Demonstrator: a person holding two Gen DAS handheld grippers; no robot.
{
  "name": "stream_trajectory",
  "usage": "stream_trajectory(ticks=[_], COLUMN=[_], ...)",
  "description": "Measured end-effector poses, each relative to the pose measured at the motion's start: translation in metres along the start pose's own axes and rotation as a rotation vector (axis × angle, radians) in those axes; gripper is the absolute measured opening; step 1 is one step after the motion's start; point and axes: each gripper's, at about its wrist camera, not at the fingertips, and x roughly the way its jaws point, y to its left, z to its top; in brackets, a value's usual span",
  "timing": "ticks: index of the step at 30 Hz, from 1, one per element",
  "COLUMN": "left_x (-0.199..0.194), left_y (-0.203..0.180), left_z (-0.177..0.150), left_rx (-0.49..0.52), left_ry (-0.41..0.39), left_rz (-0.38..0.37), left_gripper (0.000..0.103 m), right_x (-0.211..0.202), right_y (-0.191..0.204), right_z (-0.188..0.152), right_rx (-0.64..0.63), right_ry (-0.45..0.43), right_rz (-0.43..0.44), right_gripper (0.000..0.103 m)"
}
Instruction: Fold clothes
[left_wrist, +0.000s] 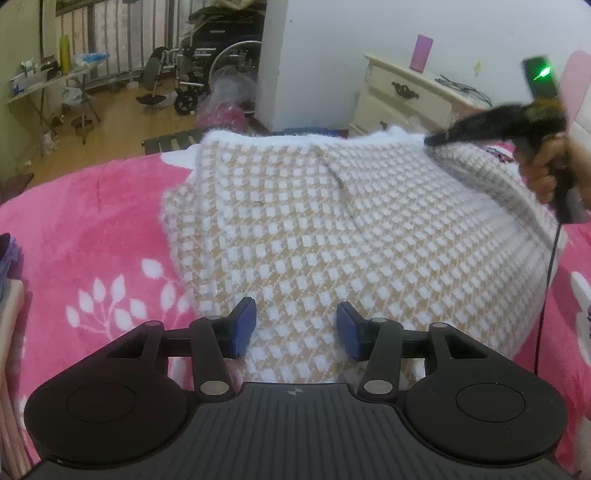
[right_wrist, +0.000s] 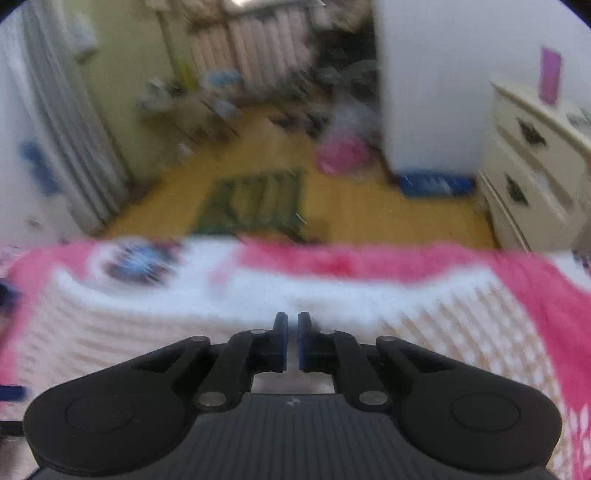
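A white and tan checked knit sweater (left_wrist: 314, 229) lies on a pink bed cover (left_wrist: 92, 229). My left gripper (left_wrist: 295, 328) is open, low over the sweater's near edge, holding nothing. My right gripper (left_wrist: 439, 138) shows at the upper right of the left wrist view, shut on the sweater's far right corner and lifting it. In the blurred right wrist view the right gripper (right_wrist: 292, 332) has its jaws almost together above the sweater (right_wrist: 147, 325); the pinched cloth between them is hard to make out.
A cream nightstand (left_wrist: 402, 96) stands past the bed's far right. A wheelchair (left_wrist: 207, 62) and a folding table (left_wrist: 44, 81) stand on the wooden floor beyond. Folded clothes (left_wrist: 7, 295) lie at the left edge. A cable (left_wrist: 546, 295) hangs from the right gripper.
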Motion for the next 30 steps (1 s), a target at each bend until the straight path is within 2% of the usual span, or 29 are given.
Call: stream_trajectory(ticks=[2,4,5,7,8,9,10,13,15,17,19,20,22,25,26,27,29,30], left_x=[0.000,0.000,-0.002,-0.008,-0.012,-0.018,-0.023,-0.029,-0.030,-0.028,-0.029,-0.032,-0.036,-0.034,-0.031,-0.028,-0.021,-0.019], left_y=[0.001,0.001,0.002,0.004,0.005,0.008,0.011,0.021,0.029,0.040,0.050,0.054,0.059,0.068,0.071,0.075,0.082,0.085], left_z=[0.000,0.001,0.002,0.003,0.004,0.003,0.002,-0.005,-0.010,-0.013,-0.016,-0.017,-0.019,-0.022,-0.023,-0.024,-0.023,-0.021], left_rx=[-0.003,-0.007,-0.017,-0.053,-0.079,-0.109,-0.130,-0.154,-0.167,-0.243,-0.318,-0.349,-0.377,-0.425,-0.450,-0.475,-0.524,-0.546], left_ry=[0.000,0.000,-0.001,-0.005,-0.009,-0.013,-0.016,0.002,0.023,0.051,0.064,0.062,0.066,0.083,0.093,0.103,0.120,0.126], left_rz=[-0.005,-0.009,-0.009,-0.015,-0.020,-0.034,-0.047,-0.049,-0.037,-0.030,-0.042,-0.051,-0.062,-0.093,-0.108,-0.124,-0.146,-0.155], left_gripper=[0.049,0.049,0.049,0.049,0.049,0.050,0.050,0.054,0.054,0.054,0.054,0.054,0.054,0.054,0.054,0.054,0.054,0.054], right_x=[-0.006,0.028,0.042,0.046,0.037,0.017,0.001,-0.040,-0.017,0.014,0.010,-0.007,-0.038,-0.056,-0.043,-0.035,-0.039,-0.047], right_y=[0.011,0.017,0.019,0.016,0.019,0.026,0.037,0.069,0.081,0.081,0.084,0.094,0.113,0.133,0.136,0.140,0.150,0.159], right_z=[0.003,-0.002,-0.004,-0.004,0.001,0.005,0.008,-0.010,-0.032,-0.058,-0.053,-0.053,-0.054,-0.090,-0.110,-0.127,-0.132,-0.128], right_rx=[-0.025,-0.086,-0.108,-0.066,-0.035,-0.028,-0.051,-0.148,-0.233,-0.279,-0.211,-0.221,-0.243,-0.337,-0.370,-0.410,-0.475,-0.478], right_ry=[-0.012,0.064,0.093,0.070,0.069,0.028,-0.004,-0.005,0.102,0.166,0.151,0.118,0.058,0.077,0.137,0.136,0.074,0.059], right_rz=[0.061,0.036,0.025,0.012,-0.006,-0.009,0.018,0.126,0.085,0.057,0.052,0.074,0.118,0.186,0.178,0.154,0.122,0.108], right_gripper=[0.005,0.005,0.002,0.001,0.005,0.009,0.009,0.011,0.011,0.010,0.010,0.014,0.014,0.017,0.018,0.018,0.018,0.022])
